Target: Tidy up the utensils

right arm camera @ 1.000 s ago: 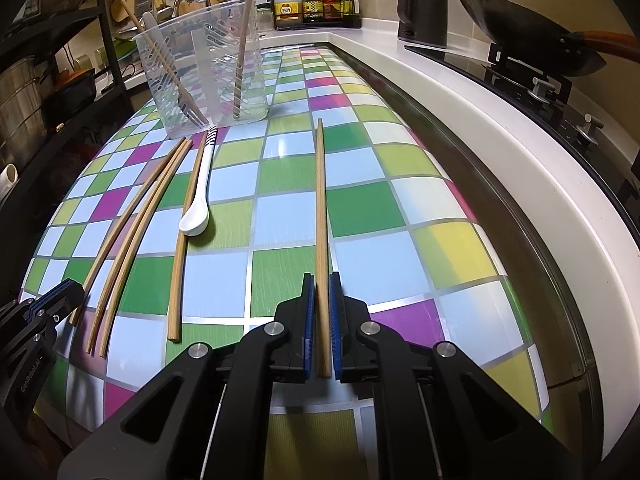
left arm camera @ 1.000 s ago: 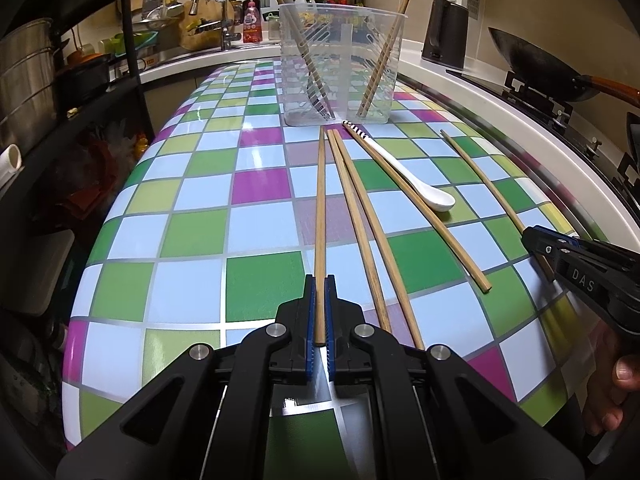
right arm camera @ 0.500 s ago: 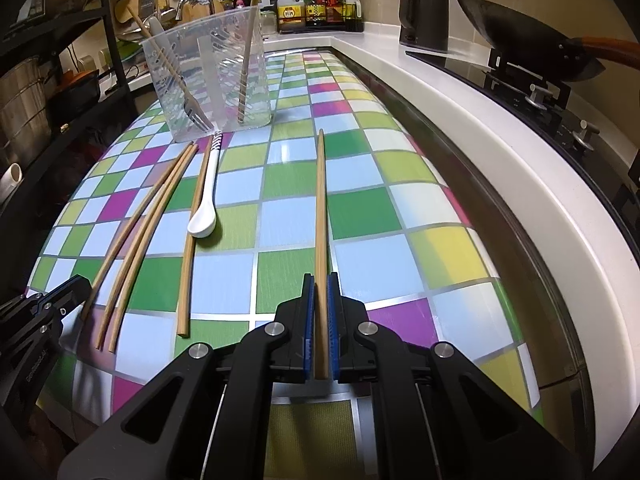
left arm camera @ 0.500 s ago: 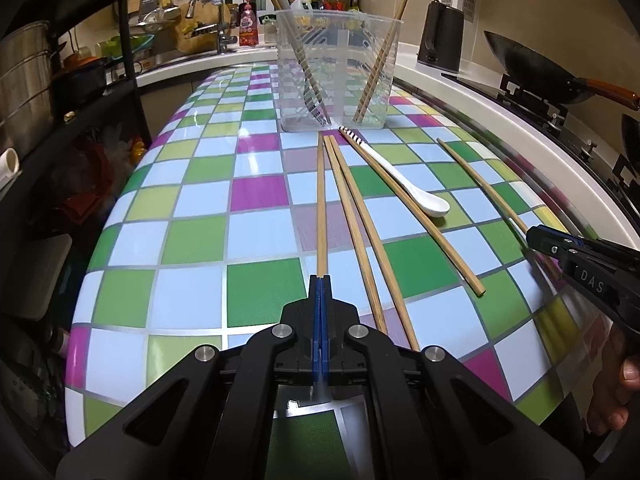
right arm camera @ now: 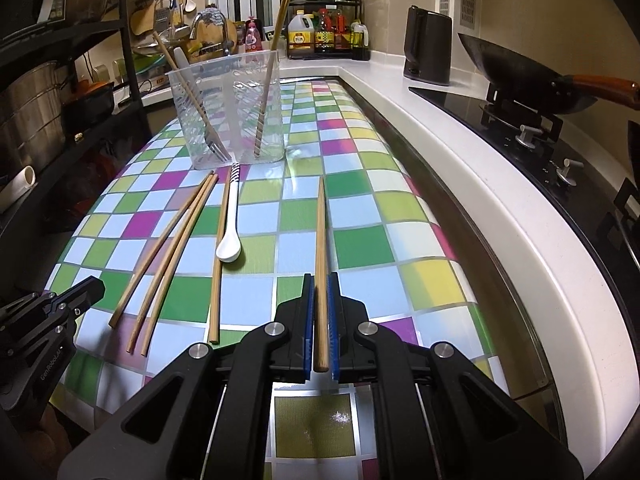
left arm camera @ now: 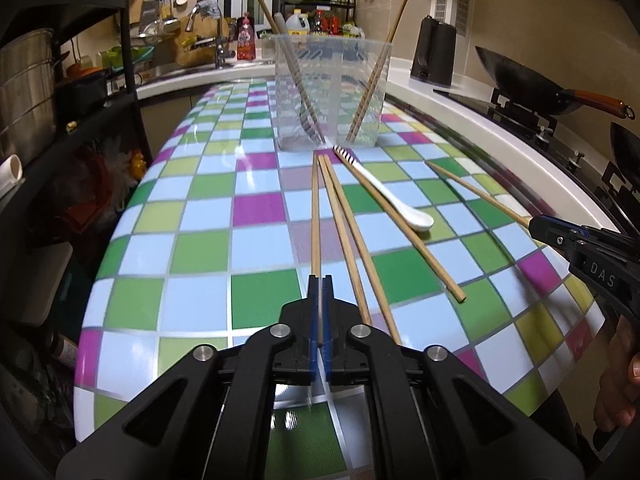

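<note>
My left gripper (left arm camera: 319, 286) is shut on the near end of a wooden chopstick (left arm camera: 315, 216) that points toward the clear plastic utensil holder (left arm camera: 332, 92). My right gripper (right arm camera: 321, 284) is shut on another wooden chopstick (right arm camera: 321, 228), lifted slightly off the checkered table. It also shows at the right in the left wrist view (left arm camera: 538, 226). Three more chopsticks (left arm camera: 352, 240) and a white spoon (left arm camera: 394, 200) lie on the table between the grippers. The holder contains a fork (right arm camera: 208, 136) and chopsticks (right arm camera: 266, 92).
The checkered table (left arm camera: 192, 240) has a white counter (right arm camera: 480, 168) along its right side. A wok (right arm camera: 516, 76) sits on a stove at the right, a black kettle (right arm camera: 428, 52) behind it. Dark shelves with pots (left arm camera: 24, 92) stand at the left.
My left gripper has closed on its chopstick. Both grippers have risen and pulled back a little with their chopsticks, so the table looks farther away.
</note>
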The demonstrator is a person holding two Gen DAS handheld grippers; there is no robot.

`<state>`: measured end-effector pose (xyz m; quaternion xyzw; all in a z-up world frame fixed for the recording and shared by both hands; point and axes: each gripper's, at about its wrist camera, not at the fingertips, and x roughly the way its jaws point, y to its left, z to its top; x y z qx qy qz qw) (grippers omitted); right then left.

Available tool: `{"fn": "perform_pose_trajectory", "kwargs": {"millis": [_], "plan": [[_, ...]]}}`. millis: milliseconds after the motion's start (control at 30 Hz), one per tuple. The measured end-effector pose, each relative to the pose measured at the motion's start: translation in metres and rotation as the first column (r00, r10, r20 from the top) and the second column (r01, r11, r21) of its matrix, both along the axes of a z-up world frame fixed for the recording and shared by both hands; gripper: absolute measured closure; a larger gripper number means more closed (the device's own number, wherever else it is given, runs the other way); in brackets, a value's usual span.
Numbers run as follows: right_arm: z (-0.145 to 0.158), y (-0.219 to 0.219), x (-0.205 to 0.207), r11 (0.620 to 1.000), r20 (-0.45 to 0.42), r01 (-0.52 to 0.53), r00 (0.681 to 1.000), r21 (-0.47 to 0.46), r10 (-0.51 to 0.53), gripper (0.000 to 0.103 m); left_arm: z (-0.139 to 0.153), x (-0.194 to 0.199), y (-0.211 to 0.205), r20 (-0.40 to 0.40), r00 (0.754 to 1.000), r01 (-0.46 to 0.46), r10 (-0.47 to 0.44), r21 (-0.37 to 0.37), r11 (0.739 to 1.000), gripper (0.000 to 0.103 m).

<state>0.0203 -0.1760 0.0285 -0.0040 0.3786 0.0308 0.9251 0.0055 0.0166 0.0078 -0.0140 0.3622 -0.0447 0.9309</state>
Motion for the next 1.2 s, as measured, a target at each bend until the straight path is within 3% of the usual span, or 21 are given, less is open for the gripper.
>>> {"fn": "perform_pose_trajectory", "kwargs": {"millis": [67, 367, 600, 667, 733, 1000, 1200], "plan": [[-0.005, 0.001, 0.0, 1.0, -0.011, -0.002, 1.0, 0.006, 0.002, 0.096, -0.004, -0.001, 0.001, -0.003, 1.0, -0.006, 0.006, 0.005, 1.0, 0.071], [-0.031, 0.001, 0.007, 1.0, -0.067, -0.004, 0.998, 0.016, 0.006, 0.096, -0.019, 0.013, 0.001, -0.044, 0.999, -0.025, 0.025, -0.001, 1.0, 0.07], [-0.037, -0.001, 0.008, 1.0, -0.074, -0.004, 0.997, 0.012, 0.005, 0.096, -0.019, 0.018, -0.009, -0.05, 0.998, -0.025, 0.027, 0.041, 0.999, 0.079], [-0.037, 0.0, 0.008, 1.0, -0.072, -0.005, 0.997, 0.009, 0.006, 0.096, -0.019, 0.018, -0.011, -0.055, 0.998, -0.017, 0.02, 0.045, 0.999, 0.084], [-0.037, 0.001, 0.008, 1.0, -0.069, -0.006, 0.998, 0.001, 0.006, 0.096, -0.018, 0.018, -0.013, -0.059, 0.998, -0.009, 0.012, 0.046, 0.999, 0.096], [-0.029, 0.002, 0.005, 1.0, -0.05, 0.003, 0.999, -0.003, -0.003, 0.096, -0.012, 0.013, -0.002, -0.059, 0.998, -0.023, 0.023, 0.009, 1.0, 0.096], [-0.002, 0.006, -0.003, 1.0, 0.018, -0.012, 1.0, -0.02, 0.012, 0.096, 0.012, 0.0, 0.0, 0.039, 0.999, -0.018, 0.017, 0.009, 1.0, 0.096]]}}
